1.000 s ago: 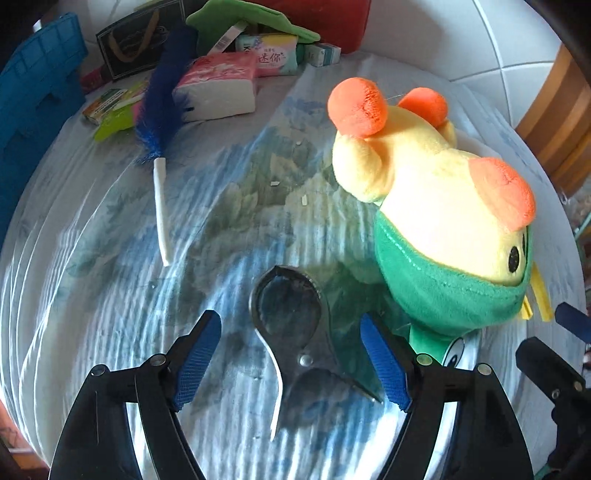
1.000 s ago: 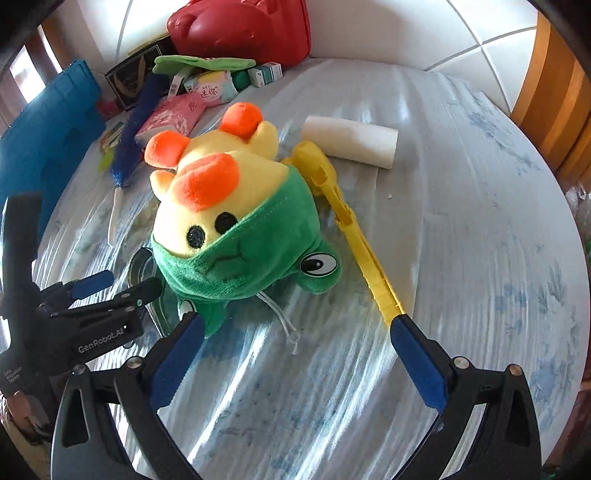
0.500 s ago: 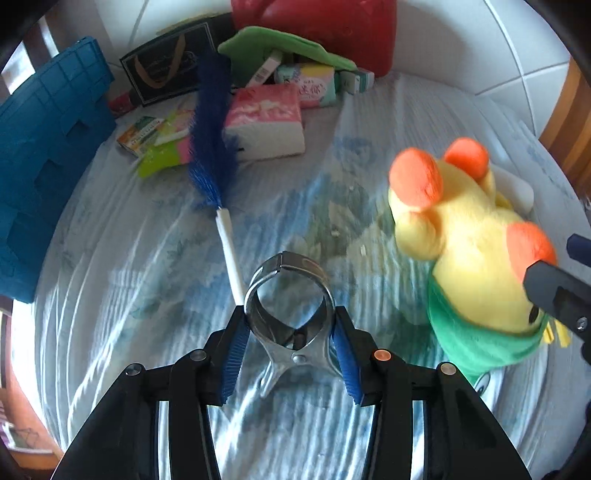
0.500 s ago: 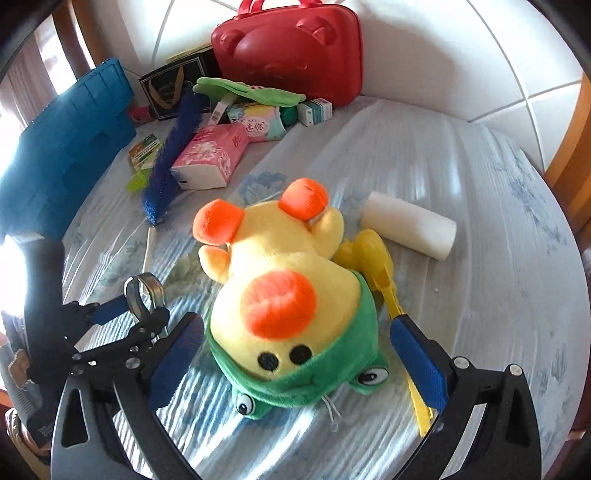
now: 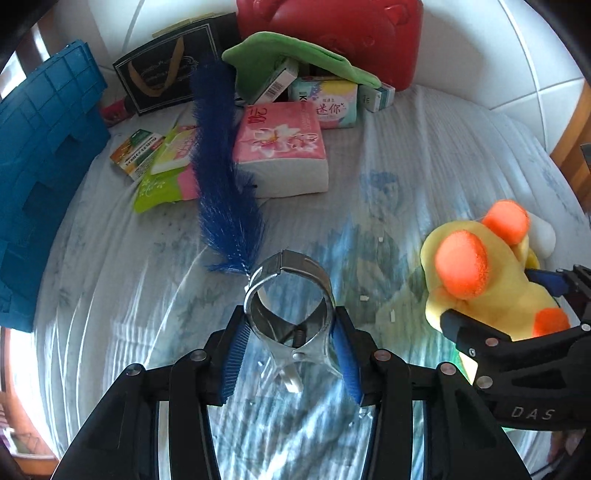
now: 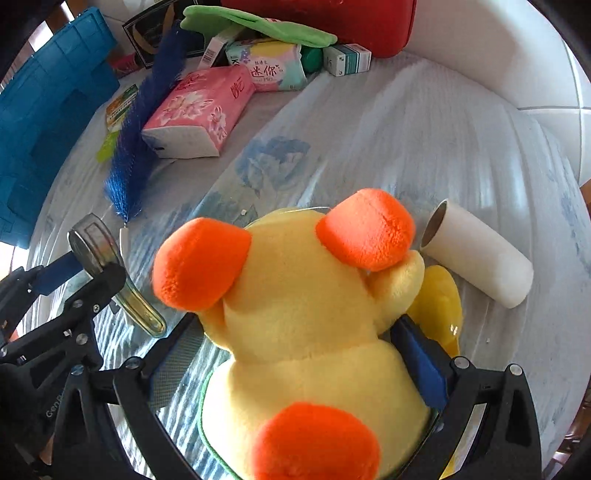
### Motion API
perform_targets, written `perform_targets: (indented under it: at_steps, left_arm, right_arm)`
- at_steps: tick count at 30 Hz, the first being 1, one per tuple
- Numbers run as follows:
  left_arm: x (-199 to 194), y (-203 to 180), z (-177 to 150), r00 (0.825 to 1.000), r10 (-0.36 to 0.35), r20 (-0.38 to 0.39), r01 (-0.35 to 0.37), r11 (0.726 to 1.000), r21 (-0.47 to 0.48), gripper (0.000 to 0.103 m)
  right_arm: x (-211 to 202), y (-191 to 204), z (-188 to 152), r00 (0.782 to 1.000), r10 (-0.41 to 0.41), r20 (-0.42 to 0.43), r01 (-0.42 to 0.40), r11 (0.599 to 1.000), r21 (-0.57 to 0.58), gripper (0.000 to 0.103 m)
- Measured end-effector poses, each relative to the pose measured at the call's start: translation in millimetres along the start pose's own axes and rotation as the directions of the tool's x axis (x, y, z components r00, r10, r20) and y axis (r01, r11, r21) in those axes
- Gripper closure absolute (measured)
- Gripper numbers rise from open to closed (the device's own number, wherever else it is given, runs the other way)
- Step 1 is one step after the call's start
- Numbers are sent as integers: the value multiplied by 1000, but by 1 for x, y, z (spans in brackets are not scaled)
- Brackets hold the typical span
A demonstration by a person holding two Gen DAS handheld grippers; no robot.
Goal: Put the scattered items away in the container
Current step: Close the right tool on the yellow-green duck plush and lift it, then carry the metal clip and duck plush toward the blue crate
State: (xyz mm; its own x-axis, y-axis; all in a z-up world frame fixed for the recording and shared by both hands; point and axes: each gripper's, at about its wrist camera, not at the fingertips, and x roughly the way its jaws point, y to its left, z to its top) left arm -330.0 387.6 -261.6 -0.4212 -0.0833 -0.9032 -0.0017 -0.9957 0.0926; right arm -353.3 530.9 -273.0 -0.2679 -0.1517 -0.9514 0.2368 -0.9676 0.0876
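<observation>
My left gripper point(image 5: 290, 350) is shut on a metal clamp-like tool point(image 5: 290, 295) and holds it above the table; the tool also shows in the right wrist view point(image 6: 98, 242). My right gripper point(image 6: 303, 354) is shut on a yellow plush toy with orange feet point(image 6: 306, 306), lifted off the cloth; it shows at the right of the left wrist view point(image 5: 480, 273). A blue crate point(image 5: 40, 155) stands at the left edge.
On the blue-patterned cloth lie a blue feather brush point(image 5: 221, 166), a pink tissue pack point(image 5: 282, 147), small boxes point(image 5: 138, 153), a white roll point(image 6: 476, 254) and a yellow scoop point(image 6: 441, 306). A red case point(image 5: 332, 33), green cloth point(image 5: 291, 59) and black bag point(image 5: 166, 79) stand behind.
My left gripper closed on the metal tool and lifted it. My right gripper closed on the plush toy and raised it.
</observation>
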Motion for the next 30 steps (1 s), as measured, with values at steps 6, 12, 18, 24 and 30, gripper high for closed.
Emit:
perform_targets:
  at_steps: [6,12,18,24,30]
  left_arm:
    - [-10,1,1,1000,-17,24,17,1000,9,59]
    - [-23,3,-8,999,-24,41,23,999,26,59]
    - [-14,3,-8,1000,-15,24,15,1000,27,59]
    - [0,4,-3,1000,-5,6,5,1000,23,59]
    - [6,9,4,1000,-8,15,8,1000,15,59]
  right_arm:
    - [-15,-5,-4,994,43,104,-49,998,51,29]
    - [-22,5,-8,996,33,82,-35,999,18,33]
    - [-17,17,-4,999,-52,16,52,998,-25,15]
    - [0,17,0,995,-94,-23,93,995,-38,8]
    - [16,10,3,999,-38,13,38,999,-10,10]
